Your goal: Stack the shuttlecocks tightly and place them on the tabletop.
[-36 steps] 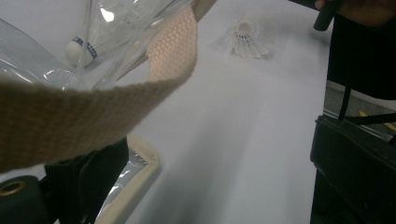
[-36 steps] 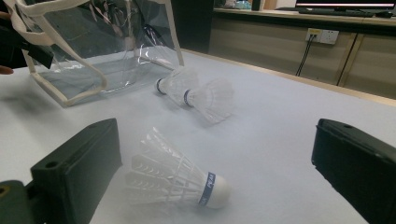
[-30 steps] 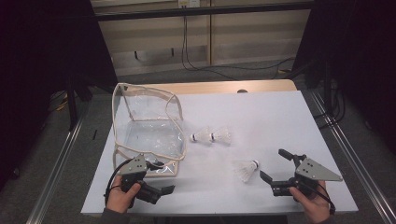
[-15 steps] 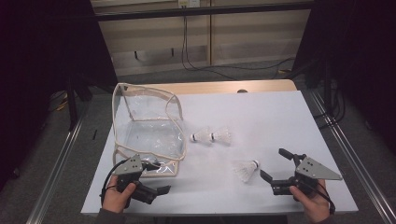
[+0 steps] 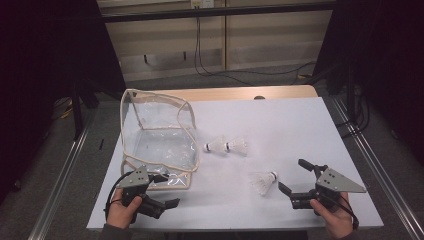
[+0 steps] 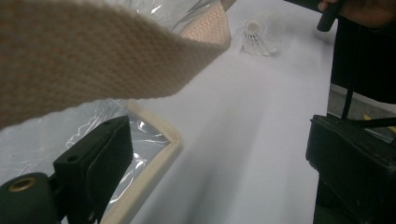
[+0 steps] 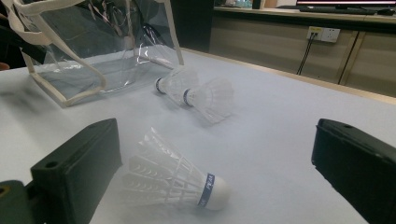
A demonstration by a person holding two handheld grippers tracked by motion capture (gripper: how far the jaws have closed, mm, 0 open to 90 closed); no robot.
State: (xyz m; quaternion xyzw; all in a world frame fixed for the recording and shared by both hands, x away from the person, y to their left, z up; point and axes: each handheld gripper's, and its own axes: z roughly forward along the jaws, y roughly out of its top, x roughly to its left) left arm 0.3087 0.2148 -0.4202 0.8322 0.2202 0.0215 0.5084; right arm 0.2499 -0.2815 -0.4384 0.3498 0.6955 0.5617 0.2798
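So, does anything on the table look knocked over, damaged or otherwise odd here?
Nothing is damaged. The clear bag sags crookedly, its top rim leaning. All three shuttlecocks lie on their sides: two nested tip-to-skirt, one apart near the right tool.

Left gripper [image 5: 167,190] dropped back toward 6 o'clock, off clear bag [image 5: 160,145] near corner, hand nearer table edge. Right gripper [image 5: 295,175] edged slightly toward 9 o'clock, closer to nearest shuttlecock [image 5: 263,181].

Bag strap [image 6: 93,60] blurred, cut off at 9 and 12 o'clock; shuttlecock [image 6: 256,37] soft-focus at 1 o'clock; right tongs [image 6: 327,14] cropped by top edge.
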